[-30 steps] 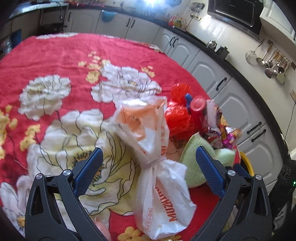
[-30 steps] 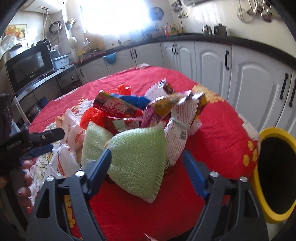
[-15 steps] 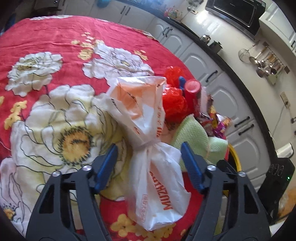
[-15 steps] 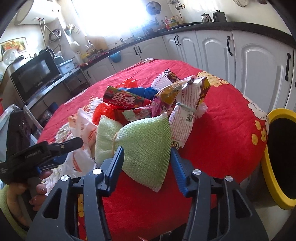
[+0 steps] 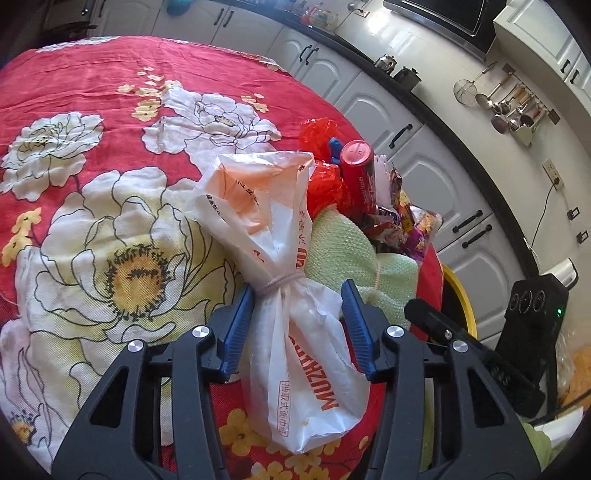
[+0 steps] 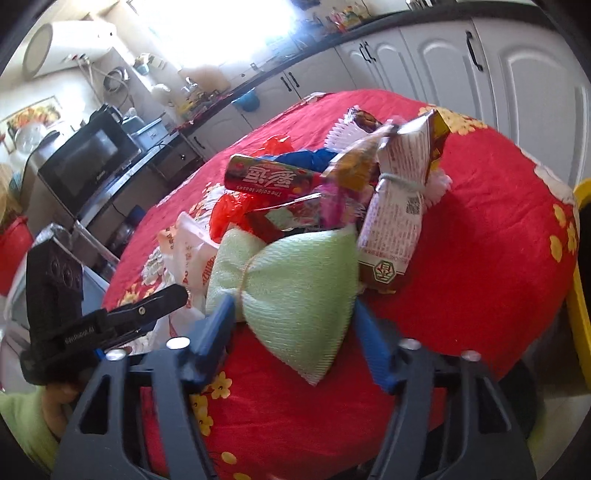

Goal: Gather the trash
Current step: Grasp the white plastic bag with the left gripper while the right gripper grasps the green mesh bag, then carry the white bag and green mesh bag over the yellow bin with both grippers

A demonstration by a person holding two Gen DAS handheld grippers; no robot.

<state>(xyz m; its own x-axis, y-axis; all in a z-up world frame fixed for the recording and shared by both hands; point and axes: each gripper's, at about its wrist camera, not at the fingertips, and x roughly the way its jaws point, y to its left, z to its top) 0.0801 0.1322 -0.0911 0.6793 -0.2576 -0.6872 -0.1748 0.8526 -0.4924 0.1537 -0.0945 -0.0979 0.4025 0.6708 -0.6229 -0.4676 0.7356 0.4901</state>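
While the red flowered tablecloth (image 5: 92, 81) carries a heap of trash near its right edge, the left gripper (image 5: 297, 314) has just been closing and its blue pads (image 5: 236, 332) now pinch the tied white plastic bag (image 5: 303, 354) at the near edge. The right gripper (image 6: 291, 325), also just closing, squeezes the green mesh bundle (image 6: 295, 291) beside it. A yellow bin rim (image 6: 580, 288) shows far right.

A kitchen surrounds a table under a red cloth (image 5: 92, 81) printed with large white and yellow flowers. White cabinets (image 5: 373, 107) with dark handles run beneath a black countertop (image 5: 436, 99). Ladles and strainers (image 5: 513, 110) hang on the pale wall. Bright daylight floods a window (image 6: 229, 26); a black microwave (image 6: 88, 158) sits nearby.
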